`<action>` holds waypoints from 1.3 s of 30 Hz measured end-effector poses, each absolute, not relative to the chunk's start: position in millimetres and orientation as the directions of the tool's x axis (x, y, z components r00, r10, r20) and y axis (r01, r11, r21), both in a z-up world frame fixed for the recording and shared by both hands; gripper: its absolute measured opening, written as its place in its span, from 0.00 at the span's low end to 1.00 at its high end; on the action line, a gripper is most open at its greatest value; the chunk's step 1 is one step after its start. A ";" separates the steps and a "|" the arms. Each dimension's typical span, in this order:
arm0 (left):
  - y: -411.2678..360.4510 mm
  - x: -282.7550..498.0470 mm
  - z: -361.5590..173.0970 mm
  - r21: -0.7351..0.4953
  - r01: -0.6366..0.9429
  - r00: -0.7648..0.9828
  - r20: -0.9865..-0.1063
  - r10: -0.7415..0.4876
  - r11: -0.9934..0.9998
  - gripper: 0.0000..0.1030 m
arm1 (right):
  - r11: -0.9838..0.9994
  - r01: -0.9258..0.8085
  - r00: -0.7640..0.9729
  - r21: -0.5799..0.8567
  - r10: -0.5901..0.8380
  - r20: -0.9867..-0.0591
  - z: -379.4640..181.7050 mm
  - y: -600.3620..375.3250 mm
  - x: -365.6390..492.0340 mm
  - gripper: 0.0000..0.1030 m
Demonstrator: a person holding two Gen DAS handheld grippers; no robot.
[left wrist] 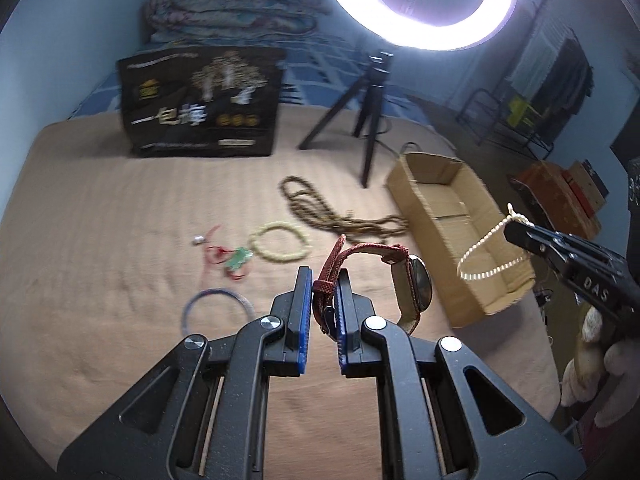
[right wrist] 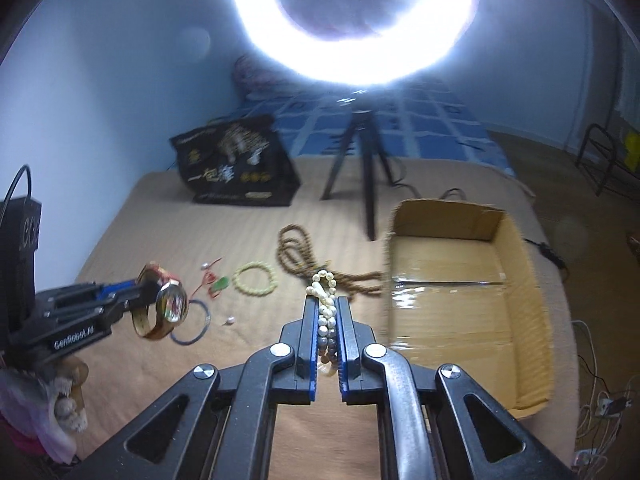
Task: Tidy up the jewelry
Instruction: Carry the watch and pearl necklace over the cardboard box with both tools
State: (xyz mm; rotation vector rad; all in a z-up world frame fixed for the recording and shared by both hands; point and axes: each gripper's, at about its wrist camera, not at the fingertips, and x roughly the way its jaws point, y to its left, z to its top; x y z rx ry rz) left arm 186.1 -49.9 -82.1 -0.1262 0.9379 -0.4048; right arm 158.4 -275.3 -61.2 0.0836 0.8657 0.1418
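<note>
Both grippers loaded, the cardboard box waiting to their right.

The left gripper (left wrist: 324, 280) is clenched on the red woven strap of a wristwatch (left wrist: 414, 286), whose case dangles just right of its fingers, above the tan bedspread (left wrist: 100, 240). Ahead of it, still lying on the cloth, are a blue bangle (left wrist: 218, 306), a red-cord charm (left wrist: 236, 260), a pale bead bracelet (left wrist: 280, 242) and a long brown bead necklace (left wrist: 320, 208). The right gripper (right wrist: 328, 312) pinches a pearl bracelet (right wrist: 326, 300) (bunched between the blue pads), with the open cardboard box (right wrist: 520, 280) just to its right. My worry: the watch hangs by one strap, so a quick swing could slip it free; the pearls, held by few beads, could slide out short of the box.
</note>
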 end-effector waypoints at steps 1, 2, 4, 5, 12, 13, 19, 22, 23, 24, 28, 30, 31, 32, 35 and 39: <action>-55.3 185.8 -81.8 -0.281 0.291 0.521 -0.756 -0.397 0.915 0.09 | 0.988 -0.082 0.641 0.131 0.152 -0.752 -60.7 -280.6 157.4 0.05; -62.2 185.9 -81.9 -0.283 0.300 0.517 -0.754 -0.405 0.911 0.09 | 0.989 -0.070 0.644 0.129 0.144 -0.752 -60.0 -288.3 156.7 0.05; -77.9 185.5 -81.3 -0.289 0.320 0.508 -0.751 -0.421 0.902 0.09 | 0.991 -0.045 0.647 0.129 0.127 -0.752 -59.3 -303.1 155.0 0.05; -84.3 185.5 -81.2 -0.290 0.328 0.506 -0.750 -0.426 0.899 0.09 | 0.991 -0.036 0.648 0.129 0.121 -0.752 -59.4 -308.8 154.7 0.05; -136.2 189.2 -81.4 -0.305 0.382 0.476 -0.744 -0.469 0.872 0.09 | 0.991 0.026 0.640 0.128 0.082 -0.764 -67.6 -347.3 150.1 0.05; -142.5 189.2 -81.6 -0.307 0.389 0.473 -0.743 -0.474 0.868 0.09 | 0.991 0.032 0.637 0.128 0.078 -0.767 -69.4 -351.2 149.9 0.05; -178.0 196.9 -86.3 -0.298 0.419 0.461 -0.744 -0.483 0.858 0.09 | 0.990 0.060 0.621 0.125 0.061 -0.781 -80.2 -369.3 147.8 0.05; -193.0 201.6 -90.3 -0.294 0.425 0.455 -0.748 -0.483 0.856 0.09 | 0.990 0.068 0.612 0.123 0.055 -0.789 -86.3 -376.0 147.8 0.05; -196.7 203.0 -91.6 -0.294 0.426 0.452 -0.750 -0.483 0.855 0.09 | 0.990 0.071 0.608 0.122 0.054 -0.792 -88.7 -377.9 147.9 0.05; -200.1 204.2 -93.0 -0.294 0.428 0.449 -0.752 -0.483 0.855 0.09 | 0.990 0.073 0.605 0.120 0.051 -0.795 -91.1 -379.6 148.0 0.05; -213.3 209.2 -98.4 -0.287 0.427 0.446 -0.758 -0.476 0.858 0.09 | 0.989 0.084 0.592 0.119 0.047 -0.804 -97.6 -385.1 148.6 0.05; -217.5 211.4 -101.9 -0.287 0.426 0.440 -0.762 -0.474 0.858 0.09 | 0.989 0.090 0.587 0.121 0.045 -0.808 -100.3 -387.9 148.8 0.05; -219.3 212.6 -104.2 -0.284 0.425 0.439 -0.765 -0.471 0.859 0.09 | 0.988 0.094 0.585 0.123 0.045 -0.810 -101.2 -388.9 148.8 0.05; -221.2 213.7 -105.9 -0.281 0.425 0.438 -0.768 -0.467 0.860 0.09 | 0.987 0.097 0.582 0.125 0.045 -0.812 -102.3 -390.5 148.9 0.05; -225.4 215.8 -110.9 -0.280 0.424 0.431 -0.774 -0.464 0.861 0.09 | 0.986 0.104 0.576 0.131 0.048 -0.816 -105.6 -393.8 149.2 0.05; -229.3 216.9 -114.3 -0.276 0.426 0.427 -0.779 -0.460 0.862 0.09 | 0.984 0.109 0.571 0.138 0.051 -0.820 -108.9 -396.0 150.0 0.05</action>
